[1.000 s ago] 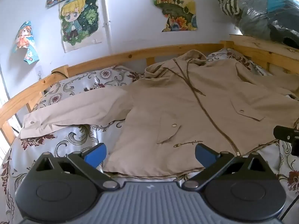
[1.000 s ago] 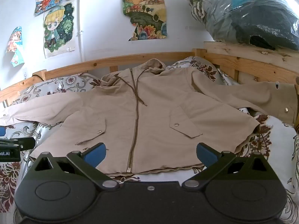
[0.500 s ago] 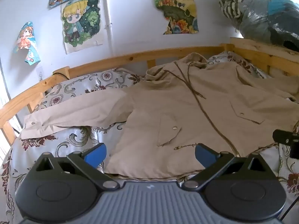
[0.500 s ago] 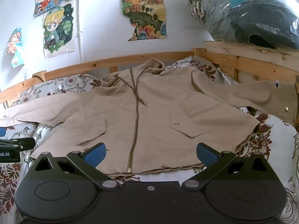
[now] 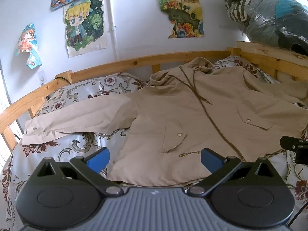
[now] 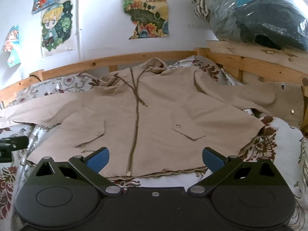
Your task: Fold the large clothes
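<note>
Both grippers, left (image 5: 155, 157) and right (image 6: 155, 156), spread, empty; jacket (image 6: 146, 119) flat. Risk: right sleeve (image 6: 269, 98) on bedrail may snag.

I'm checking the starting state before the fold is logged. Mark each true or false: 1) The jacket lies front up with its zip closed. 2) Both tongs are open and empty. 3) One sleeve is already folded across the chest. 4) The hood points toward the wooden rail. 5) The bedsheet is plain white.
1) True: the beige jacket lies front up, zip closed.
2) True: the left tongs and right tongs are open, holding nothing.
3) False: both sleeves lie spread outward.
4) True: the hood lies by the wooden rail.
5) False: the bedsheet has a floral pattern.
</note>
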The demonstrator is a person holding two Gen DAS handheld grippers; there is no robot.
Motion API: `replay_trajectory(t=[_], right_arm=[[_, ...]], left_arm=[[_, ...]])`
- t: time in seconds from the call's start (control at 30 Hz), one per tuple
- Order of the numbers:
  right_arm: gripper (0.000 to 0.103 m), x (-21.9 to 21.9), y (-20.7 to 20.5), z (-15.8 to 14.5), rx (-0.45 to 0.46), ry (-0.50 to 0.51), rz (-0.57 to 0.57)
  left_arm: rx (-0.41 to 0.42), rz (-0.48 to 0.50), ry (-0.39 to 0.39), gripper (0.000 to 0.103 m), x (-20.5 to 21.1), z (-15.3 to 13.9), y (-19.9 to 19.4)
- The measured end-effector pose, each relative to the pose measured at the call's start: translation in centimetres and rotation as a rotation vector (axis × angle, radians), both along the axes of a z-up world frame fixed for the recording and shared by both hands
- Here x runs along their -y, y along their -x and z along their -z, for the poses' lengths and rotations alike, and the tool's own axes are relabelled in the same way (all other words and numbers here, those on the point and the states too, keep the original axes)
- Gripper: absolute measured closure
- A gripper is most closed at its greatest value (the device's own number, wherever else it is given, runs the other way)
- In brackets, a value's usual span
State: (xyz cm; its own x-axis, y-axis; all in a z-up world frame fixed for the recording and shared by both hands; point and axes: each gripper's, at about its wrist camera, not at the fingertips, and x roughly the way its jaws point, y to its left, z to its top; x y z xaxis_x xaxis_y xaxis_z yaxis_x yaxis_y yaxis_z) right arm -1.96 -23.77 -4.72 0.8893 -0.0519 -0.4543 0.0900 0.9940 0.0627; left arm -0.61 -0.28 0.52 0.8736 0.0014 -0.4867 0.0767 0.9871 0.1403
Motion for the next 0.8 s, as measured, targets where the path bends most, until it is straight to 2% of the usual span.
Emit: replay_trajectory(t=[0.8], right_arm=[[0.001, 0.22, 0.14, -0.13, 0.013, -0.001, 0.038]], left_arm=[[0.007, -0.006, -0.007, 0.001, 0.03, 0.21, 0.07]])
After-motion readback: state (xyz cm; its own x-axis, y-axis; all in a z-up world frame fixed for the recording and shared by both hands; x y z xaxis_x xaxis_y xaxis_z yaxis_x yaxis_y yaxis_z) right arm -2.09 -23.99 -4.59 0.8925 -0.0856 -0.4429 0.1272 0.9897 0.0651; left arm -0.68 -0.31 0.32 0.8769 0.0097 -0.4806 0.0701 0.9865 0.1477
